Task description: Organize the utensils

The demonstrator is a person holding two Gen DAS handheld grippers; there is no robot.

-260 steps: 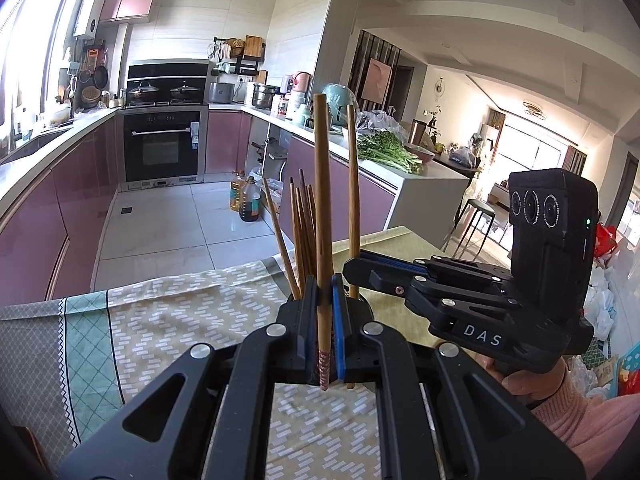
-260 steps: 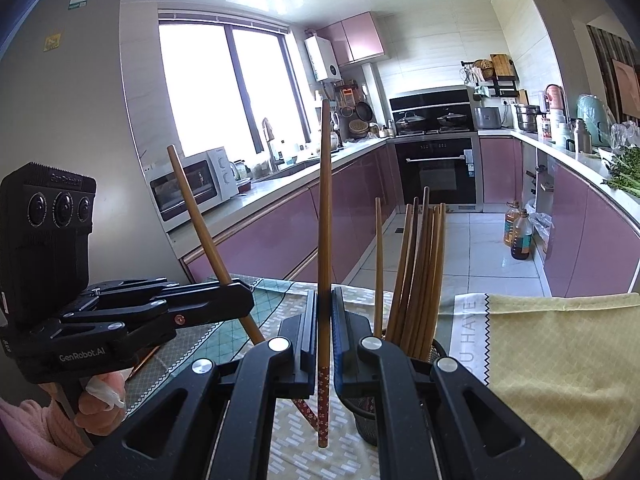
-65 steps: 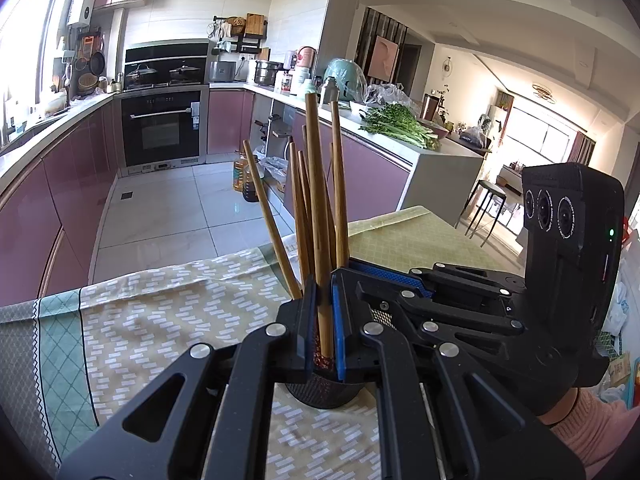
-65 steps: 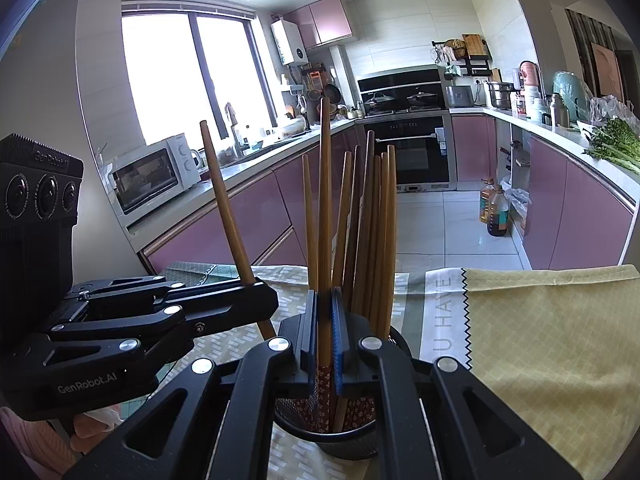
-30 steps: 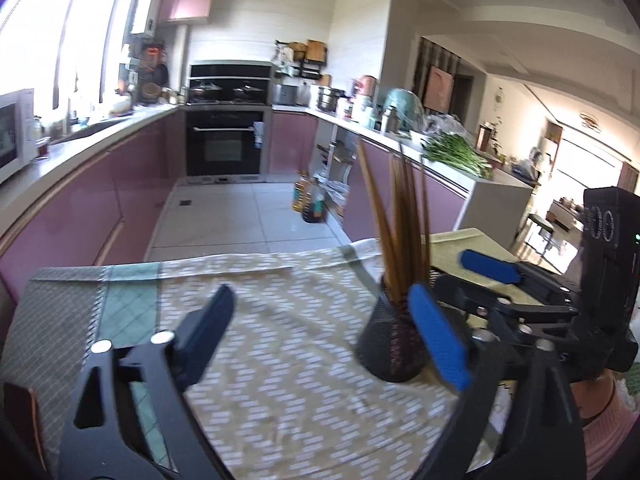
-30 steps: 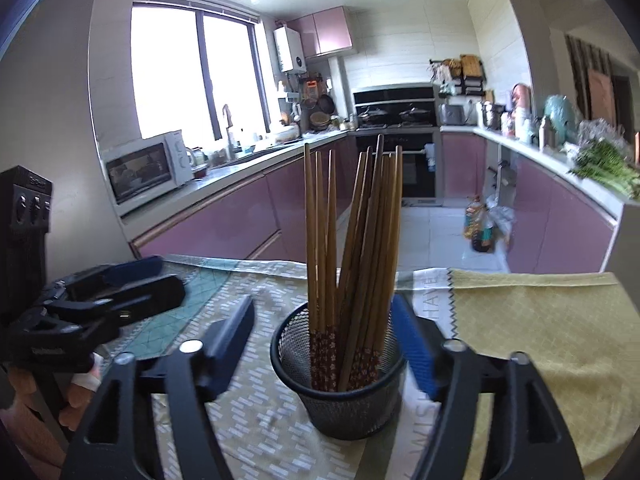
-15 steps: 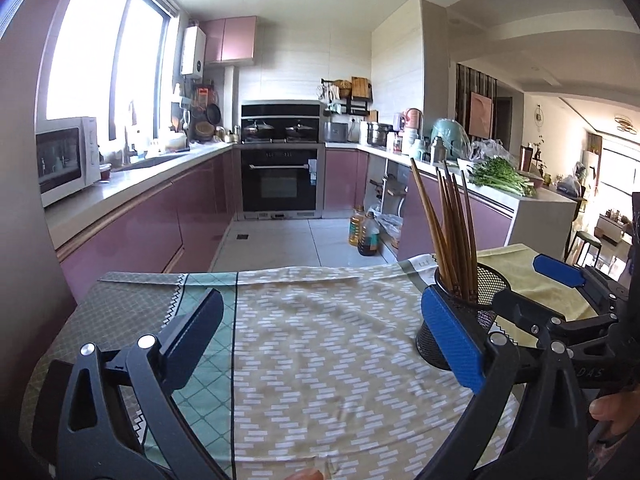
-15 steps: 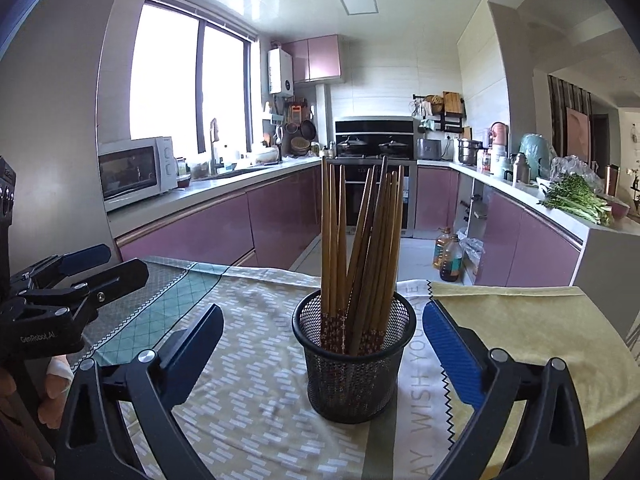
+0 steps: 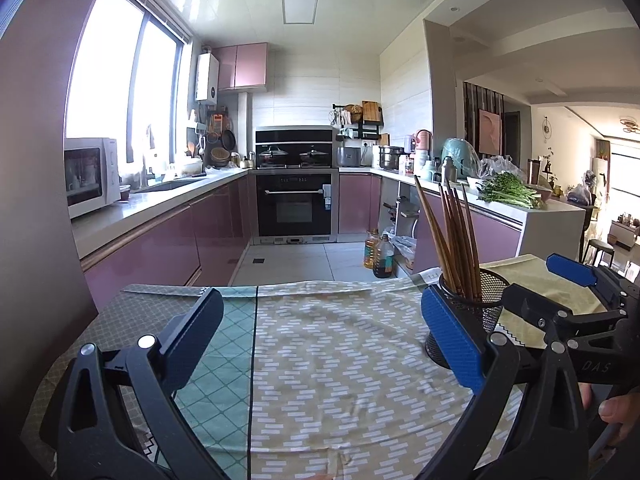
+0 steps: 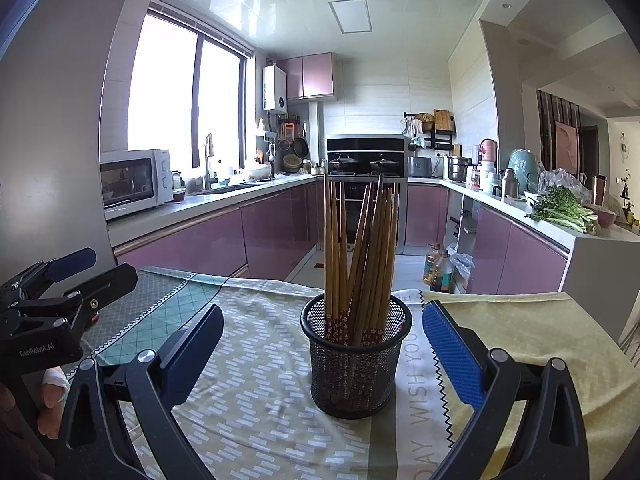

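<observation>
Chopsticks [image 10: 360,256] stood bundled upright in black mesh holder [image 10: 356,364] on cloth-covered tabletop [image 10: 256,408]. Right hand-held gripper [image 10: 320,344] spread fully wide, holder between the jaws but untouched, nothing gripped. Left hand-held gripper [image 9: 320,336] likewise spread wide and empty over bare cloth, holder [image 9: 478,312] just behind its right finger [image 9: 452,340]. Both grippers apart from each other.

Kitchen background, non-task items
White microwave [image 10: 134,182] near left counter's front end; black built-in oven [image 9: 295,200] at back wall; green leafy vegetables [image 10: 560,208] on right counter's near end; two oil bottles [image 9: 378,254] on floor tiles.
</observation>
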